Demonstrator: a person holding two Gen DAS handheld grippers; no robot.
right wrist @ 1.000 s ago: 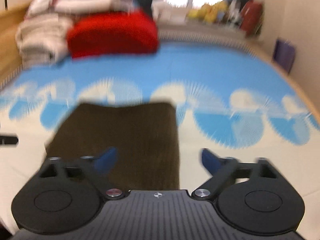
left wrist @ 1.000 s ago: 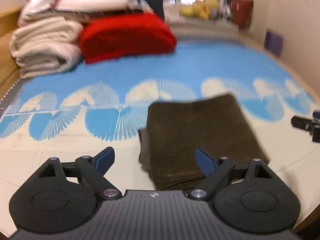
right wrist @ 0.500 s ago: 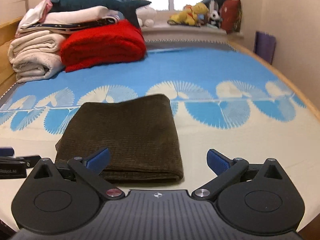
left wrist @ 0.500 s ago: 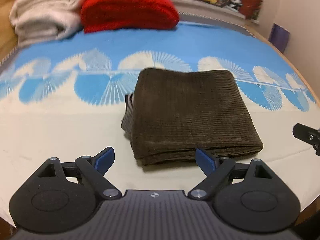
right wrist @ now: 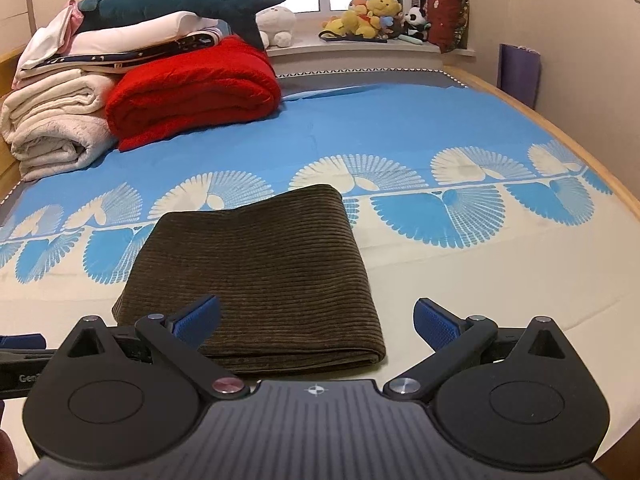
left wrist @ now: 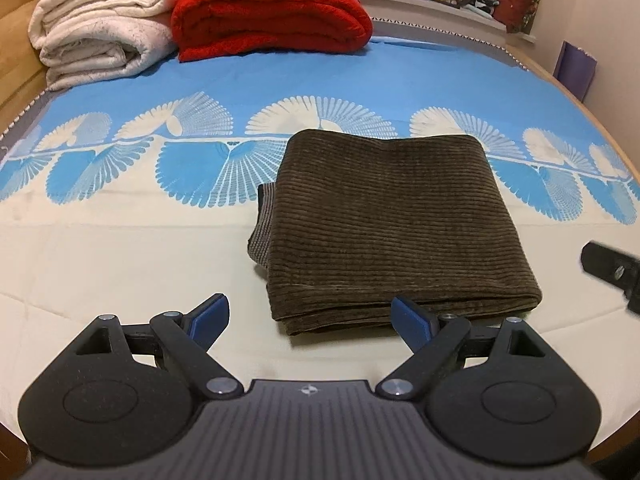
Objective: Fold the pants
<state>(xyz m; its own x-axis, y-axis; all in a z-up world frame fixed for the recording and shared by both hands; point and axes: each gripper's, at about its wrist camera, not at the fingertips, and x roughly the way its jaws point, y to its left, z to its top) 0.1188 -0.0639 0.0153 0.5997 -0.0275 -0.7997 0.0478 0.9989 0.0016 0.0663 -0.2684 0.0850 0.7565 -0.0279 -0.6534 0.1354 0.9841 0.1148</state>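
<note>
I have both claws parted and empty, hovering low over the near edge of the bed (left wrist: pixel 120 264). The pants (left wrist: pixel 384 220) lie just ahead of them as a thick brown corduroy packet, already folded into a squarish stack of several layers. From my left claw (left wrist: pixel 310 318) the packet sits straight ahead and slightly to the right, its near edge just beyond the blue fingertips. From my right claw (right wrist: pixel 316 322) it sits ahead and to the left, the left fingertip overlapping its near edge in that view. I judge neither claw to be touching the cloth.

The ribs of the corduroy run across my line of sight. The far edge is a rounded fold. The near edge shows stacked layer ends, and on the left side a lower layer pokes out a little, so the stack is not quite flush. The fabric looks heavy, soft and likely to hold its shape.

I judge the folding essentially done. If anything remains, it is tucking that stray left layer, which my left claw is better placed to reach.
</note>
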